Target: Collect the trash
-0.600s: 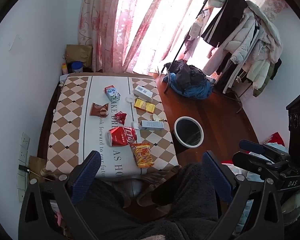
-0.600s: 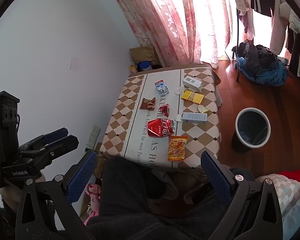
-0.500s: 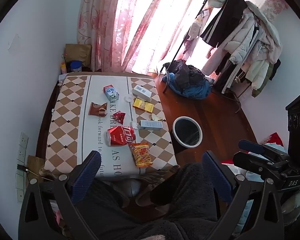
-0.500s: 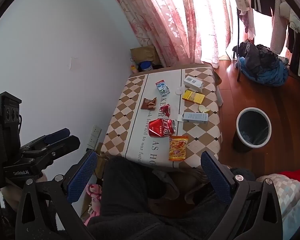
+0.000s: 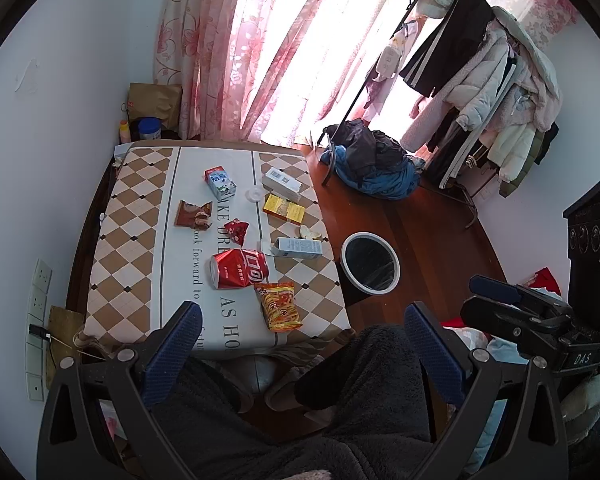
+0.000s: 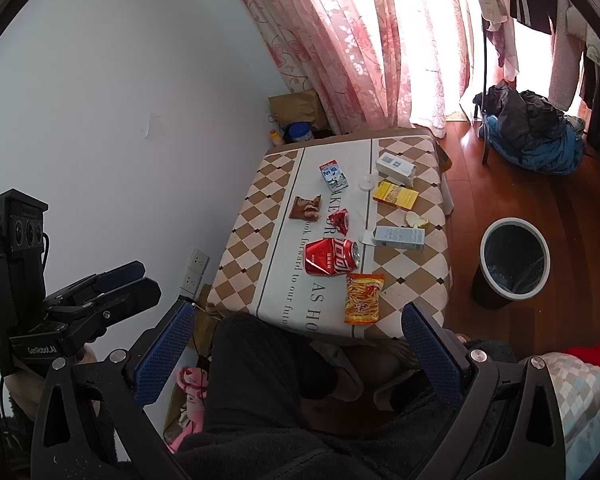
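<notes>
Red and crushed, a soda can [image 5: 239,269] lies on its side near the middle of the checkered table [image 5: 132,216], with an orange snack bag [image 5: 279,306] just beside it, a small red wrapper [image 5: 236,231], a brown wrapper [image 5: 193,213] and a blue milk carton [image 5: 220,182] farther back, and a long pale box [image 5: 298,248], a yellow box [image 5: 284,209] and a white box [image 5: 281,182] on the right side. The round trash bin [image 5: 370,262] stands on the wood floor just beside the table's right edge. The left gripper [image 5: 302,338] and the right gripper [image 6: 296,338] both hang above the person's dark lap, well apart from the trash, with jaws spread wide and nothing between them.
</notes>
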A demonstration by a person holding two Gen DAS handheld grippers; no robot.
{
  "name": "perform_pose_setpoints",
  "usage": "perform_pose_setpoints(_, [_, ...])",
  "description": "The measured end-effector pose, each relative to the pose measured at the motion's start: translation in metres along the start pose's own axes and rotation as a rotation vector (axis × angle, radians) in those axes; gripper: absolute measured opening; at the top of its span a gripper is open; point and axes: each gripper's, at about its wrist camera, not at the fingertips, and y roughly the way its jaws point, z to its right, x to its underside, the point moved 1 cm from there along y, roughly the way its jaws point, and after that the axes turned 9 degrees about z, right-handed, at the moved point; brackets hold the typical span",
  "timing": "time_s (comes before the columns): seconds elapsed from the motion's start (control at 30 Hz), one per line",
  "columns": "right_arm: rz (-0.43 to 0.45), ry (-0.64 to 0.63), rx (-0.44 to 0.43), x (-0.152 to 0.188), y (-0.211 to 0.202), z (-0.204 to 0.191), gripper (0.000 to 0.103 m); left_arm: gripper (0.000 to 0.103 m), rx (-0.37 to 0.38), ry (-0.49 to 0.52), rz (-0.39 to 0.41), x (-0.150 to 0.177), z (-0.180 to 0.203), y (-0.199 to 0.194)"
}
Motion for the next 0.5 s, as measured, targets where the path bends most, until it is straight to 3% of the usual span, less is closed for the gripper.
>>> perform_pose_setpoints(0.5, [0.002,-0.007,-0.007,-0.0055,0.0053,-0.0037,0.103,0.103,0.001,-0.001,0.007,0.0,-0.0026,-0.0041])
